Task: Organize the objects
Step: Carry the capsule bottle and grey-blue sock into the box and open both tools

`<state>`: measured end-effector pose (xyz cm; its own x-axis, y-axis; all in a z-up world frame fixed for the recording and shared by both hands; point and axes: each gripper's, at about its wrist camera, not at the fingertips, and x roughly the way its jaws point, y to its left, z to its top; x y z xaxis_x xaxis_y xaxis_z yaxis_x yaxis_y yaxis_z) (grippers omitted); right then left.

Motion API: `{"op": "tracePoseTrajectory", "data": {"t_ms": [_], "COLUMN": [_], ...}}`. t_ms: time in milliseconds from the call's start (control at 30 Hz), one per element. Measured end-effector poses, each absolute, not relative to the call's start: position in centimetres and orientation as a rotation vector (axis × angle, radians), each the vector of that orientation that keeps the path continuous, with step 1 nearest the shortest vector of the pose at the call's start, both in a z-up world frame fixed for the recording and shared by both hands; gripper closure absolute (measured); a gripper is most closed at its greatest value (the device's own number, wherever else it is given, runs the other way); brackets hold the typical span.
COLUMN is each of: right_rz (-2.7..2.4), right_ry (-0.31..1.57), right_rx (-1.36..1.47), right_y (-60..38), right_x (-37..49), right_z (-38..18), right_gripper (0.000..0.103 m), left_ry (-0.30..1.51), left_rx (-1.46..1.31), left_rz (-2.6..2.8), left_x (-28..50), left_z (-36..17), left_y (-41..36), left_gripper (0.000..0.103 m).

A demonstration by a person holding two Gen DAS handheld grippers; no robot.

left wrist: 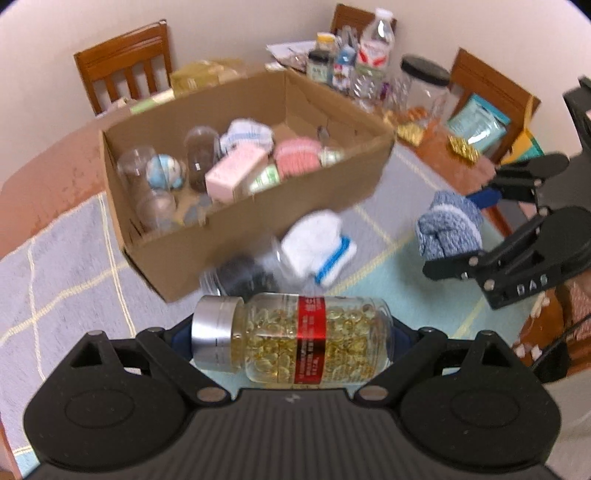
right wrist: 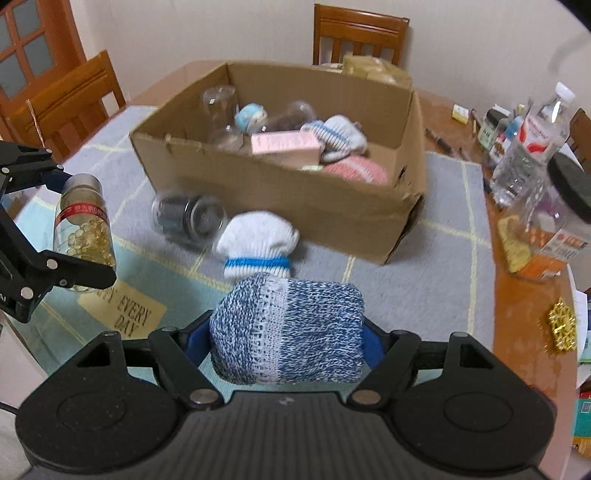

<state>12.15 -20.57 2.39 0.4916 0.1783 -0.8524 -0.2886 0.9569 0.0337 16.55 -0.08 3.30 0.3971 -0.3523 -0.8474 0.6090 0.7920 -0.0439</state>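
My left gripper [left wrist: 291, 332] is shut on a clear bottle of yellow capsules [left wrist: 291, 339] with a silver cap and red label, held sideways above the mat; the bottle also shows in the right wrist view [right wrist: 83, 229]. My right gripper [right wrist: 288, 339] is shut on a rolled blue-and-white knit sock [right wrist: 288, 328], also visible in the left wrist view [left wrist: 448, 225]. An open cardboard box [left wrist: 258, 218] [right wrist: 295, 195] sits ahead, holding jars, a pink box and rolled socks. A white sock roll with a blue band [left wrist: 317, 247] [right wrist: 258, 243] and a clear jar on its side [left wrist: 240, 277] [right wrist: 188, 218] lie in front of the box.
A grey and teal placemat [right wrist: 424, 280] covers the wooden table. Water bottles [right wrist: 532, 144], a black-lidded jar [right wrist: 565, 206] and gold ornaments [right wrist: 561, 325] crowd the table's right side. Wooden chairs [right wrist: 358, 33] stand around it.
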Motion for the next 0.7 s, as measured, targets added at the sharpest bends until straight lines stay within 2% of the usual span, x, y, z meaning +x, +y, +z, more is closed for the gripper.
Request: {"op": "tracePoseTrajectory", "data": {"t_ms": [300, 700], "right_rz": [0.304, 0.346], "right_ry": [0.959, 0.872], "right_rx": [-0.087, -0.164], "right_y": [-23.0, -23.1], "right_x": [14.8, 20.1], "right_z": [6.2, 9.7], "right_gripper": [0.021, 0.021], "left_ry": [0.852, 0.853], "left_rx": [0.277, 0.27], "left_rz": [-0.587, -0.525], "left_x": [20.8, 27.0], "left_z": [8.1, 8.7], "left_y": [-3.4, -5.7], "left_gripper": [0.009, 0.009]}}
